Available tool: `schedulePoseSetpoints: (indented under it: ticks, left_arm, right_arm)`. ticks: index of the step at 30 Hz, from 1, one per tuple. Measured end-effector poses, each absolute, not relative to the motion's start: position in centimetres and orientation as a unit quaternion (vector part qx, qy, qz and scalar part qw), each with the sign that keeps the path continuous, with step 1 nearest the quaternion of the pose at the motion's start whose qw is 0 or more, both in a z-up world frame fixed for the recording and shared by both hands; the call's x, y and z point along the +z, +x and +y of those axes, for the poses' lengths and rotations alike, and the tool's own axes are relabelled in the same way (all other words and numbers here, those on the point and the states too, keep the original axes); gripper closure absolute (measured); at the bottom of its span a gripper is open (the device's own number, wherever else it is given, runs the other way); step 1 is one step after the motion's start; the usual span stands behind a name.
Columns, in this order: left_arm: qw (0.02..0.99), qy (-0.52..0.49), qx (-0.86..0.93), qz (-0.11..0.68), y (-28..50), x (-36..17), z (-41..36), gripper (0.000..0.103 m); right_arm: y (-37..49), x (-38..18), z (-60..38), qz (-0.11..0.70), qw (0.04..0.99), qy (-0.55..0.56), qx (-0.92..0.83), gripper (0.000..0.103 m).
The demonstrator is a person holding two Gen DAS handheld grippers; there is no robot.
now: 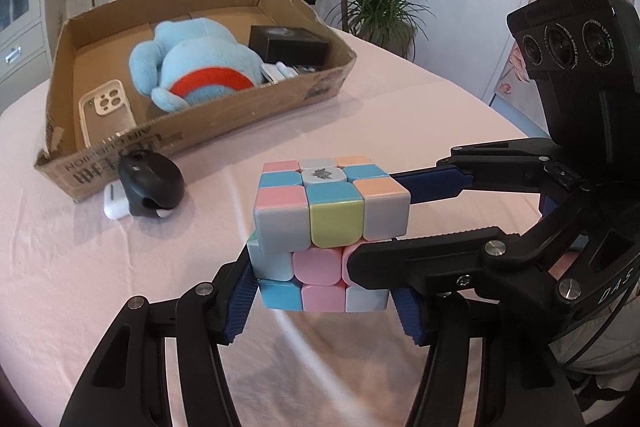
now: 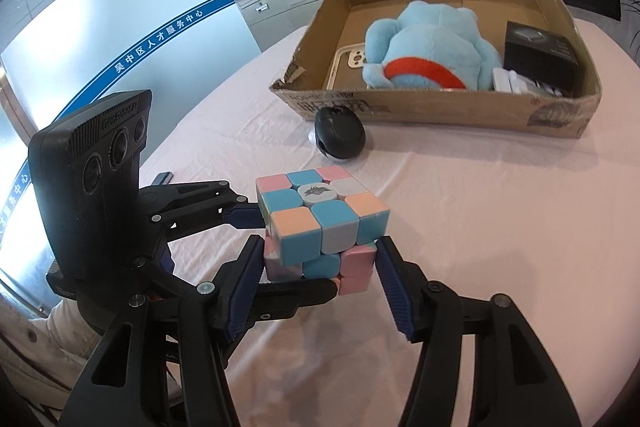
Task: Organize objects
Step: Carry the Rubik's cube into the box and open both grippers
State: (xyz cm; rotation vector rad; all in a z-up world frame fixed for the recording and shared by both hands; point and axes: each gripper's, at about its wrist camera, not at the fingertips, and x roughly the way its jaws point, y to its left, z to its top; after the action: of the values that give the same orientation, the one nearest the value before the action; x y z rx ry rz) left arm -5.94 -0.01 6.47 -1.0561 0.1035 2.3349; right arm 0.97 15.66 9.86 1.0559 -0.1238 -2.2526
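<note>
Pink cloth covers the surface [image 1: 400, 99] under my claws. Both grip the puzzle cube [image 1: 328, 223], held above the cloth: my left claw [image 1: 324, 303] is clamped on its bottom layer, my right claw [image 2: 320, 263] on the layers just below the twisted top layer. Beyond the cube lie a black mouse [image 1: 150, 183] and a white earbud case [image 1: 114, 205], just beside the cardboard box [image 1: 256, 107]. Inside the box sit a blue plush toy [image 1: 192, 63], a phone case [image 1: 106, 113] and a small black box [image 1: 290, 45].
</note>
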Motion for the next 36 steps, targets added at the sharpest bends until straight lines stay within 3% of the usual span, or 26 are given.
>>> schedulePoseSetpoints:
  ticks: [9,19,32,34,35,36]
  left_arm:
    - [0.255,-0.361,0.896,0.045,-9.1,10.5,-2.5,0.045]
    - [0.209,-0.351,0.912,0.041,-17.8,13.5,-7.8,0.045]
    - [0.141,-0.421,0.895,-0.029,-25.9,7.6,-12.8,0.044]
    - [0.129,-0.404,0.905,-0.030,-24.4,8.0,-13.3,0.042]
    - [0.130,-0.396,0.908,-0.033,-23.6,8.3,-13.6,0.033]
    - [0.132,-0.389,0.911,-0.037,-22.5,8.6,-13.9,0.018]
  right_arm:
    - [-2.4,13.7,13.8,-0.028,0.344,0.370,-0.863,0.048]
    - [-11.9,16.9,9.4,-0.025,0.376,0.356,-0.855,0.048]
    - [-21.5,11.9,4.5,-0.026,0.350,0.409,-0.842,0.047]
    - [-20.8,12.0,5.1,-0.017,0.340,0.403,-0.849,0.047]
    - [-20.1,12.3,5.9,-0.018,0.341,0.393,-0.853,0.044]
    - [-19.3,12.7,6.8,-0.020,0.344,0.383,-0.857,0.032]
